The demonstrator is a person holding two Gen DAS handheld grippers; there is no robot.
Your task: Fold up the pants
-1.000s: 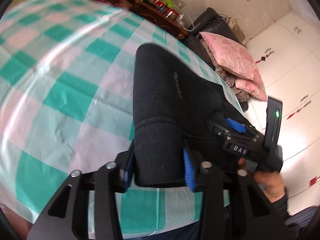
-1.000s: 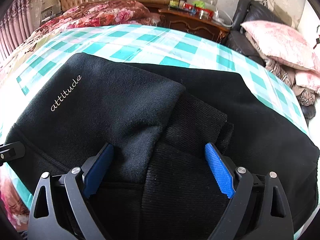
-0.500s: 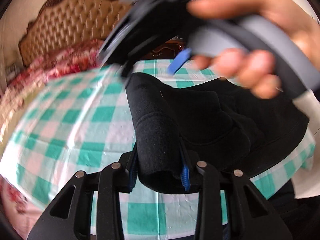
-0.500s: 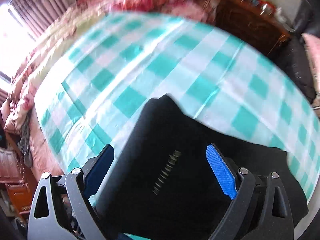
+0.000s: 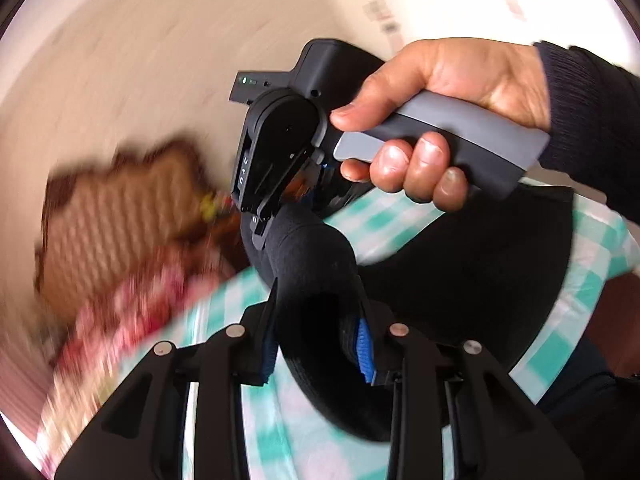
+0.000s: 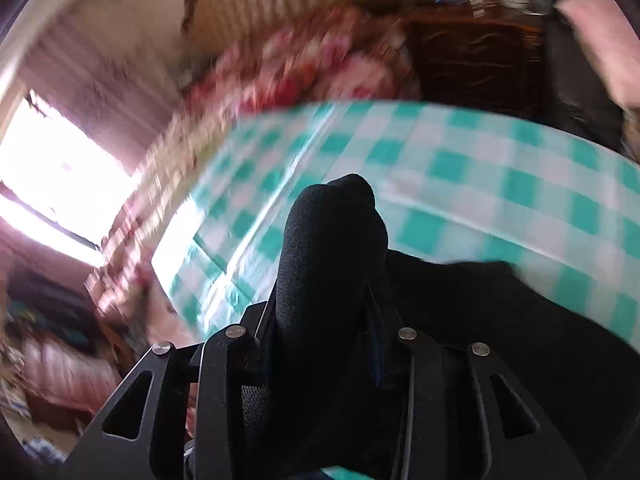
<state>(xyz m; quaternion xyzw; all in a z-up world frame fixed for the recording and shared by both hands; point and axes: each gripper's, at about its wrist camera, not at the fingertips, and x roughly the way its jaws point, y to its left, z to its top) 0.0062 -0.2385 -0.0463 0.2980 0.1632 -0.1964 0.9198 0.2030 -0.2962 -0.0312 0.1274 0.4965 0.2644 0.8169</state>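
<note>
Both grippers have risen off the bed since a second ago, and the black pants (image 5: 460, 256), which lay flat on the checked sheet with the word "attitude" legible, now hang partly lifted between them. From the left wrist view, the left gripper (image 5: 320, 340) is narrowing on a thick roll of the black cloth, its blue pad (image 5: 364, 354) pressed against the fabric; the rest of the garment trails down to the near right edge of the bed (image 5: 580, 320). Ahead of it a hand (image 5: 432, 120) in a dark sleeve grips the grey handle of the right gripper (image 5: 264, 216), whose tip meets the same fold of cloth. Small white characters on that gripper's body are too blurred to read. From the right wrist view, the right gripper (image 6: 324, 344), wide open and empty half a second ago, is closing on a bunched ridge of the pants, which stands up between its fingers and covers the pads. Beyond it the green-and-white checked sheet (image 6: 480, 168) runs to the far edge, blurred by motion. No "attitude" lettering shows now. I judge that a two-handed lift to carry one half over the other is beginning.
</note>
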